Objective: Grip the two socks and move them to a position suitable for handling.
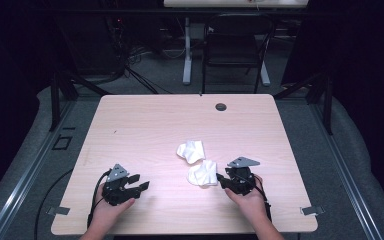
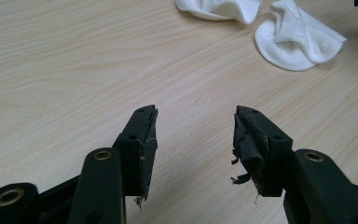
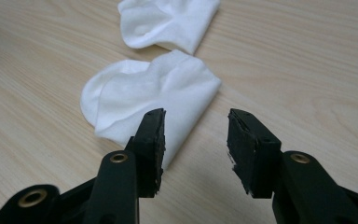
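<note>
We see two white socks on the light wooden table (image 1: 145, 125), a little toward its right edge and nearer its near edge than its far one. The nearer sock (image 1: 203, 174) lies crumpled with a rounded end toward the table's left edge; the farther sock (image 1: 191, 151) sits just beyond it, and from the high view we cannot tell whether the two touch. In the right gripper view the nearer sock (image 3: 151, 95) spreads as a folded, fan-like shape with the farther sock (image 3: 168, 21) just past it, a thin strip of wood showing between them.

The right tool (image 1: 223, 180) rests low over the table just beside the nearer sock, on the side toward the right edge, held by the person's right hand (image 1: 249, 200). In its own view the right tool (image 3: 196, 140) stands wide apart and holds nothing; one jaw overlaps the sock's near edge, the other stands over bare wood.

The left tool (image 1: 141, 186) sits well apart from the socks, toward the near left corner, in the person's left hand (image 1: 111, 210). In its own view the left tool (image 2: 196, 135) is also spread wide and empty over bare wood, its pads (image 2: 249, 140) frayed, with both socks far ahead.

A small dark round cap (image 1: 221, 107) sits near the table's far edge. A dark chair (image 1: 232, 47) stands on the floor beyond.
</note>
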Demonstrator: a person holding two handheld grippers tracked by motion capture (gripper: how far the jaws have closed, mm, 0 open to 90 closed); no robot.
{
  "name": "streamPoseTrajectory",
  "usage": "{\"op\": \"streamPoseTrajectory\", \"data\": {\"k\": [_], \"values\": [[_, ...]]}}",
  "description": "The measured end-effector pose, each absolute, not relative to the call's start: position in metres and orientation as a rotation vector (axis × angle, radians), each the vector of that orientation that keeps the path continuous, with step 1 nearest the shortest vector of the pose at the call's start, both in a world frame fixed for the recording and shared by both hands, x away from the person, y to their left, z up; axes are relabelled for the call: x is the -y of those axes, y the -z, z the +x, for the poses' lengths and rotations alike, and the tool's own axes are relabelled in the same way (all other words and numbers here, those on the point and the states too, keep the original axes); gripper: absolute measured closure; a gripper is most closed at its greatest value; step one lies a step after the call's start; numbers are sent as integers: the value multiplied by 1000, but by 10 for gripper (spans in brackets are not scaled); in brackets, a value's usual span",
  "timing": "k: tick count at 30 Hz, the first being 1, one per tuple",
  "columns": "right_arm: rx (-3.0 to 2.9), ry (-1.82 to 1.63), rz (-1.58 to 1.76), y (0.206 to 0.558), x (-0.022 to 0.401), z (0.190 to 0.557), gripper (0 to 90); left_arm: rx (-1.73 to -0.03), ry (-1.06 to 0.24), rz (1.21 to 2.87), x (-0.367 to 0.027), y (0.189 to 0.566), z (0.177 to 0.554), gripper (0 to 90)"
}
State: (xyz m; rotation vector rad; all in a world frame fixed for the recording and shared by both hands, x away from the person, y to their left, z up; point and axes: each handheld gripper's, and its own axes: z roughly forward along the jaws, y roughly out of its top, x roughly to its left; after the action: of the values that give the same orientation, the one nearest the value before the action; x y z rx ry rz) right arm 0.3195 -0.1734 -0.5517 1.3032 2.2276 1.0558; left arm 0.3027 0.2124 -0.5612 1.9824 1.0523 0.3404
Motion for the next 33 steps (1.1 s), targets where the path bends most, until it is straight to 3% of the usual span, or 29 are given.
{"op": "streamPoseTrajectory", "data": {"k": [33], "values": [[-2257, -1051, 1323, 560, 145, 349, 630, -1052, -349, 1990, -211, 562, 303, 496]]}}
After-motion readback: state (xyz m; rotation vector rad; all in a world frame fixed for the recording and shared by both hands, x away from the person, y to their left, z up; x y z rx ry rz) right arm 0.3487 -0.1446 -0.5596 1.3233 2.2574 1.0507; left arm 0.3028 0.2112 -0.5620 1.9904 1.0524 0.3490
